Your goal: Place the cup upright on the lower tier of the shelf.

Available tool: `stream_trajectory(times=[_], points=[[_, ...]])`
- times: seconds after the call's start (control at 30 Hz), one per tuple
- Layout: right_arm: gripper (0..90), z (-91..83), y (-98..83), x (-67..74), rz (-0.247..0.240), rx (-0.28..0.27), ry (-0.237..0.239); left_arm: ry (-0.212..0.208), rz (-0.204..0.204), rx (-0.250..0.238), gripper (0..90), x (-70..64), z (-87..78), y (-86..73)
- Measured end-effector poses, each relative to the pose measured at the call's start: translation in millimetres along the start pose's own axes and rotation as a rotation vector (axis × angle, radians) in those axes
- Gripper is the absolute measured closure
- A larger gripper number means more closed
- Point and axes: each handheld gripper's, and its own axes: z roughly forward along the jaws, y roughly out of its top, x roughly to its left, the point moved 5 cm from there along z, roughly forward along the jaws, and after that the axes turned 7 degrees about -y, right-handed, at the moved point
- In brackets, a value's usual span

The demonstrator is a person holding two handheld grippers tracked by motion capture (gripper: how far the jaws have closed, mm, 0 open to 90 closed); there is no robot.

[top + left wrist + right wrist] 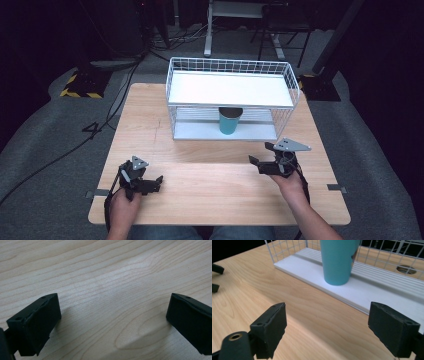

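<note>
rack: white wire rack (231, 89), two shelves, on wooden table (150, 125)
lower shelf: teal cup (230, 121), upright, mid-shelf
cup look: plain teal, tapered
right gripper (264, 155): jaws spread, empty, near cup
left gripper (156, 182): jaws spread, empty, over bare table

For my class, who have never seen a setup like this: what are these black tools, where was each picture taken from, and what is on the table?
A person holds two hand tools, each ending in a black two-jawed claw. The high view looks down on the light wooden table: left claw, right claw. The other two pictures come from cameras riding on each claw. A white wire two-level shelf rack stands at the far side, with a teal plastic cup upright on its lower shelf. The right claw's camera faces that cup. Both claws are open and hold nothing.
</note>
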Motion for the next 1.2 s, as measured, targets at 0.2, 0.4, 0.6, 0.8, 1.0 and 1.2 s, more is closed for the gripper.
stream_trajectory(times=[0.2,0.4,0.6,0.8,1.0,1.2], points=[[15.7,-22.3,-18.0,-16.0,-0.008,0.019,-0.009,0.000,-0.001,0.002,0.1,-0.1,-0.2,-0.2],[15.7,-43.9,-38.1,-32.1,-0.001,0.038,-0.023,0.001,0.001,-0.001,0.1,0.1,0.0,0.1],[15.7,-58.7,-51.9,-44.2,0.011,0.053,-0.047,0.001,0.001,-0.001,0.1,0.2,0.5,0.6],[15.7,-67.6,-64.2,-55.3,0.011,0.061,-0.086,-0.003,0.000,-0.001,0.1,0.3,1.1,1.1],[15.6,-66.1,-83.6,-65.8,0.034,0.116,-0.083,-0.003,-0.001,0.000,0.0,0.4,1.1,1.2],[15.0,-64.0,-102.5,-75.9,0.070,0.195,-0.051,-0.002,0.003,0.003,0.1,0.8,1.2,1.6]])
